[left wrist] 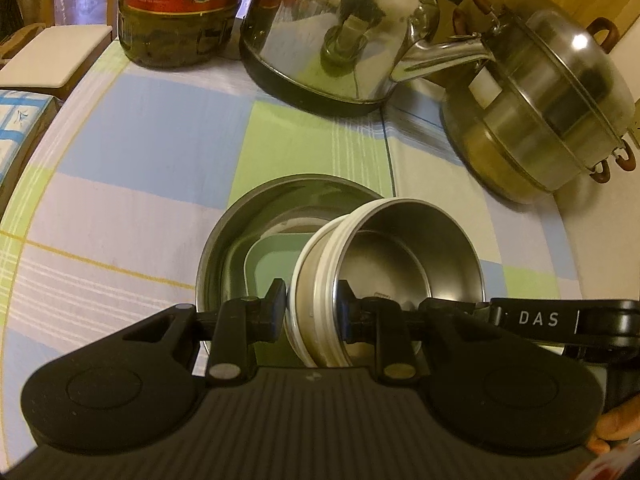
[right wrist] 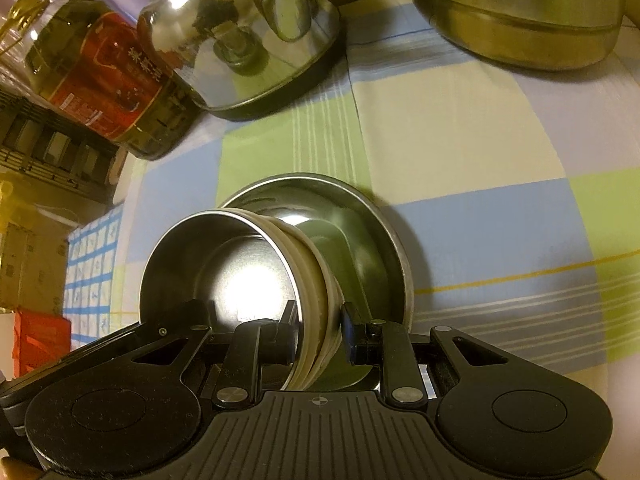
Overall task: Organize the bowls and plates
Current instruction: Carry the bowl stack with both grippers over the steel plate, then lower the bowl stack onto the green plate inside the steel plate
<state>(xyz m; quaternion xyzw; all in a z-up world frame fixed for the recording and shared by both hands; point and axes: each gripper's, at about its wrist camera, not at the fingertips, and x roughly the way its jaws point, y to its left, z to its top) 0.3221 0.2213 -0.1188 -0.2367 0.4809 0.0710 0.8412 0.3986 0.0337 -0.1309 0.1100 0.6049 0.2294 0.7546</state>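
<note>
- the small bowl [left wrist: 400,264] is low in the middle of the left wrist view, held tipped over the big steel bowl [left wrist: 248,216] on the checked cloth [left wrist: 140,160].
- the left gripper [left wrist: 312,308] pinches its wall on one side, one finger inside and one outside.
- the right gripper [right wrist: 320,332] pinches the wall of the same small bowl [right wrist: 224,280] on the other side, low in the middle of its frame.
- a pale green dish [left wrist: 276,256] lies in the big steel bowl [right wrist: 360,216], under the small one.
- the small bowl looks light, hard and shiny, so i think it may slip; the rim is the best place to hold.
- its open mouth points sideways and a bit up, not flat.
- a kettle [left wrist: 332,32], an oil bottle [left wrist: 176,8] and a lidded pot [left wrist: 552,112] stand along the top of the frame.
</note>
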